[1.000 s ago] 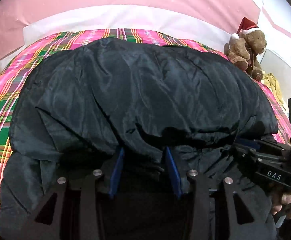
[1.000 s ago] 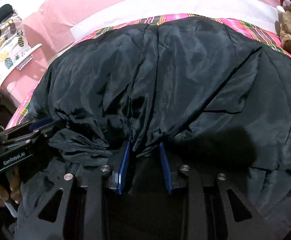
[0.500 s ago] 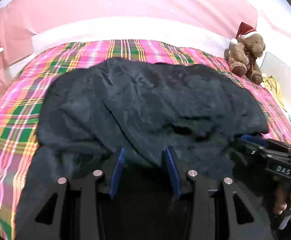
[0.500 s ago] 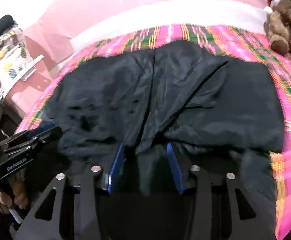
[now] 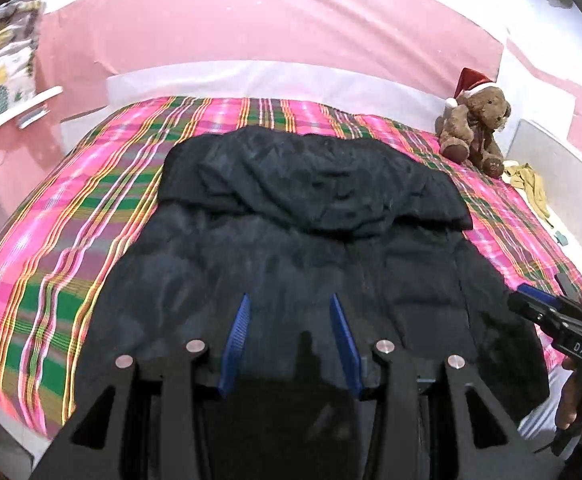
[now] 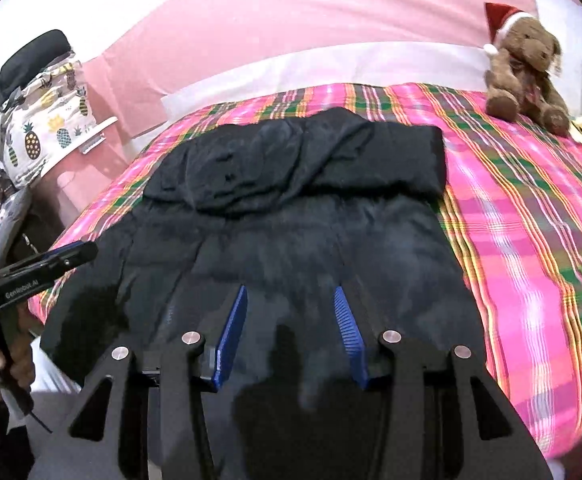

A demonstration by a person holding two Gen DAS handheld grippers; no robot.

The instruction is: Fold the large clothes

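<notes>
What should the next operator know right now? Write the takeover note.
Left tool: open, nothing between its pads, hanging over the jacket's near half.
Right tool: jaws opening, nothing between them, also above the near half.
Black jacket: spread on the plaid bedspread; its far part is doubled over toward us as a band. Near hem hangs toward the bed's edge.
Teddy bear: far right corner, apart from the jacket.
Done: first fold. Left: probably further folds to make it compact.

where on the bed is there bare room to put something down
Bare plaid blanket left of the jacket, a strip between the jacket and the white band at the far edge, and a wide patch right of it in the right wrist view. Crowded near the teddy bear.
</notes>
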